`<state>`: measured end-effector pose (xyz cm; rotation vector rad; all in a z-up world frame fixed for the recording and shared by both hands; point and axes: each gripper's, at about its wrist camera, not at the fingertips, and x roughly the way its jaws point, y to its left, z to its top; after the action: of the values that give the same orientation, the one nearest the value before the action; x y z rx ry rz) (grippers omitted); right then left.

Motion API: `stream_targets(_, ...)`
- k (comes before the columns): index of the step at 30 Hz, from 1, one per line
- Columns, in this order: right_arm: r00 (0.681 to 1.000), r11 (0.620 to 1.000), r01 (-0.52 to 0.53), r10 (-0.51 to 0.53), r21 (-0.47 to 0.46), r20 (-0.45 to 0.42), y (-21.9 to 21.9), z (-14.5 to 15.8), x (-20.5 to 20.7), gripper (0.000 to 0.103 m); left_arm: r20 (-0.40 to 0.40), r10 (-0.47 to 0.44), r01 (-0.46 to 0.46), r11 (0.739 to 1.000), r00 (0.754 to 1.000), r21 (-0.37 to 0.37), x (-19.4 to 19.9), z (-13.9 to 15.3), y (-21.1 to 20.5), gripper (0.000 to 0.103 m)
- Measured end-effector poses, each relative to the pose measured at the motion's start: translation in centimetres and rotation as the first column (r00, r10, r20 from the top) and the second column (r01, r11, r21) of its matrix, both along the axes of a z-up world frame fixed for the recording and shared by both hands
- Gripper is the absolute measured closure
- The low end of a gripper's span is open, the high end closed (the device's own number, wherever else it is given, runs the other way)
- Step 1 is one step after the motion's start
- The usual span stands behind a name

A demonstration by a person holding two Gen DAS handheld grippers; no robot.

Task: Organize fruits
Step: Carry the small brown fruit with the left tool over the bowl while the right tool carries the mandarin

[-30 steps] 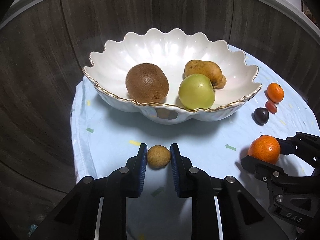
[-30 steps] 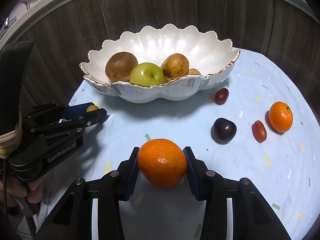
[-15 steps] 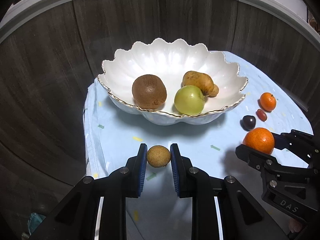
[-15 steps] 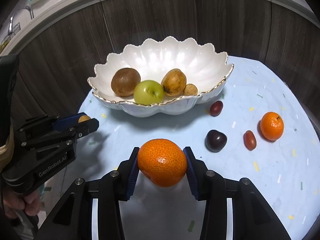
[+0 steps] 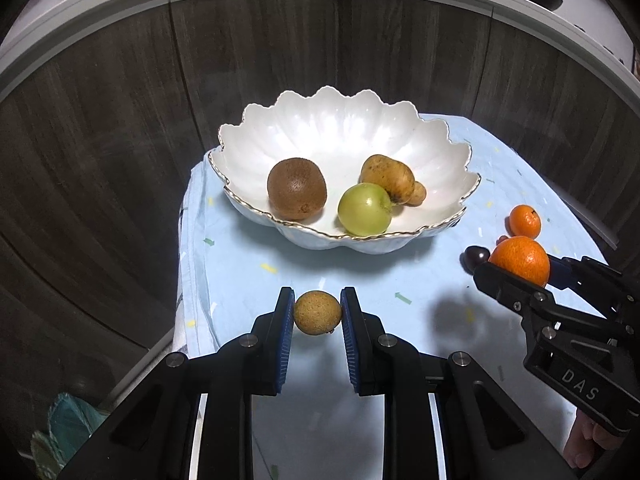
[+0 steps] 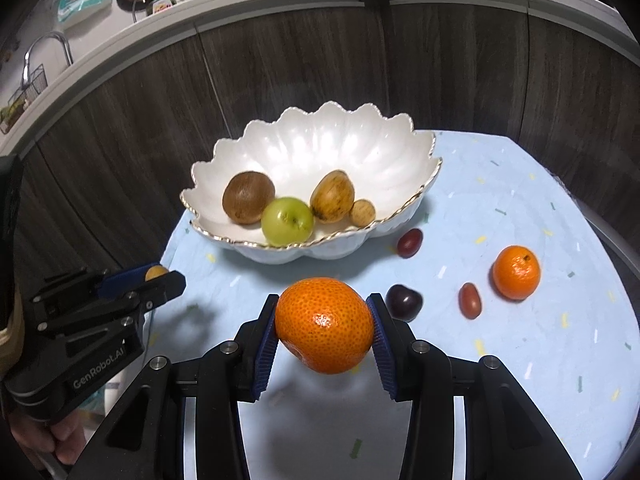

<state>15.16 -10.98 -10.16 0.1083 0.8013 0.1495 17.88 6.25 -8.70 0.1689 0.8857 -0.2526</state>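
Observation:
A white scalloped bowl on the light blue cloth holds a kiwi, a green apple, a brown pear-like fruit and a small tan fruit. My left gripper is shut on a small round tan fruit, held above the cloth in front of the bowl. My right gripper is shut on a large orange, lifted above the cloth to the right; the orange also shows in the left wrist view.
On the cloth right of the bowl lie a small tangerine, a dark plum and two small reddish fruits. Dark wood panels stand close behind the table. The cloth's left edge drops off.
Both grippers have risen and drawn back from the bowl with their fruits held; the bowl looks smaller and farther. The fruits on the cloth have not moved.

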Motion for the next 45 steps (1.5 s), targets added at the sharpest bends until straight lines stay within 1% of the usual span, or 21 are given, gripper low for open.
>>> stream_targets(5,1.000,1.000,0.018,-0.018,0.012,0.016,-1.2,0.9,0.0,0.059,0.002,0.011,-0.011,1.000,1.000,-0.002,-0.3,0.6,-1.0,0.079)
stream_targets(11,0.999,0.999,0.038,-0.038,0.020,0.036,-2.7,1.9,0.4,0.059,0.006,0.030,-0.029,0.999,1.000,-0.028,-0.4,1.4,-2.1,0.079)
stream_targets(17,0.997,0.999,0.044,-0.044,0.011,0.059,-3.7,2.8,0.8,0.059,0.014,0.051,-0.050,0.997,0.999,-0.050,-0.4,2.2,-2.7,0.079)
stream_targets(18,0.996,0.999,0.043,-0.043,0.006,0.076,-3.8,3.0,0.8,0.060,0.017,0.052,-0.051,0.997,0.999,-0.051,-0.4,2.3,-2.8,0.079)
stream_targets(22,0.995,0.999,0.037,-0.036,-0.005,0.093,-4.2,3.7,1.1,0.060,0.031,0.055,-0.053,0.997,0.998,-0.052,-0.2,3.0,-3.3,0.079)
stream_targets(36,0.986,0.999,0.039,-0.034,-0.025,0.161,-5.6,6.7,3.3,0.060,0.050,0.080,-0.078,0.996,0.996,-0.050,2.0,5.2,-4.4,0.079)
stream_targets(45,0.982,0.998,0.042,-0.035,-0.038,0.183,-6.2,8.4,5.2,0.060,0.063,0.083,-0.080,0.995,0.995,-0.052,3.8,6.7,-5.2,0.079)
